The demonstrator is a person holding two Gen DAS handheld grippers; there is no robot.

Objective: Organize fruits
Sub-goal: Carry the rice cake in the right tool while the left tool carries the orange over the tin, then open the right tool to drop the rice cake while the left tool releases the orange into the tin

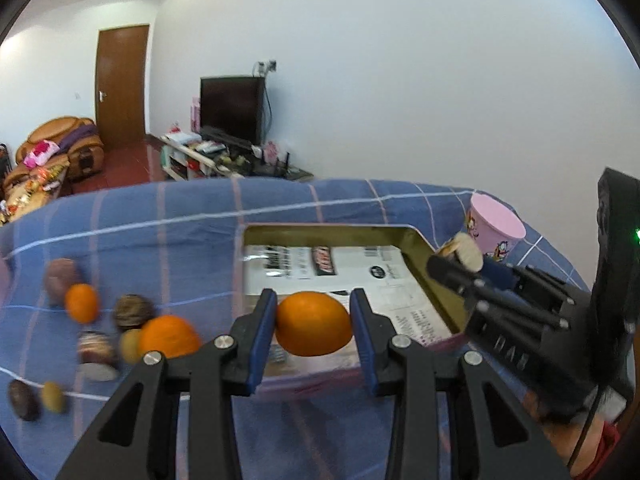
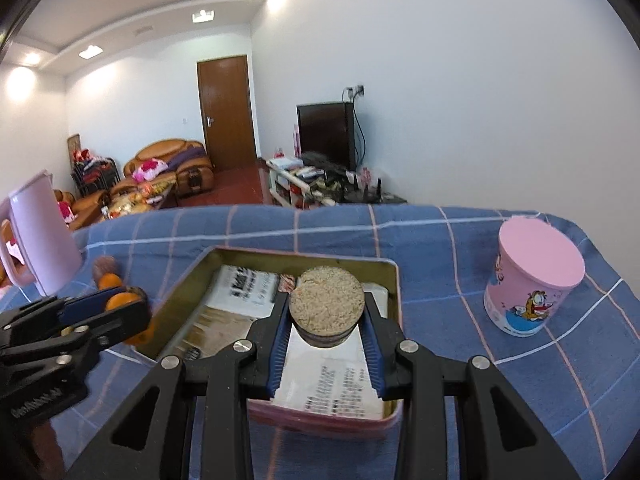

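A: On the blue checked cloth (image 1: 168, 216), far left – what's lying there?

B: Loose fruit pile (image 1: 96, 328), blurred: a couple of oranges, some brown & yellow-green pcs, all resting on the cloth, left of the tin. From the right wrist cam a pink jug (image 2: 40, 236) stands at the far left edge too.

A: Next over?

B: Left gripper (image 1: 314, 320). Blue pads pinch an orange (image 1: 314, 324) from both sides, fruit off the cloth, over the near-left part of the tin (image 1: 432, 280).

A: What's the tin like?

B: Rectangular, gold inner walls, pinkish outside, lid off. Printed paper (image 1: 372, 276) lines the bottom. Can't tell if any fruit sits in it.

A: And right of that?

B: Right gripper (image 2: 327, 320), clamped on a round brown thing (image 2: 327, 304) w/ a grainy pale top, maybe a cut fruit, can't say. It hangs above the paper, mid-tin.

A: Grippers touching each other?

B: No, near but apart, both at the tin.

A: Far right?

B: Pink cartoon cup (image 2: 532, 276), upright on the cloth, apart from the tin.
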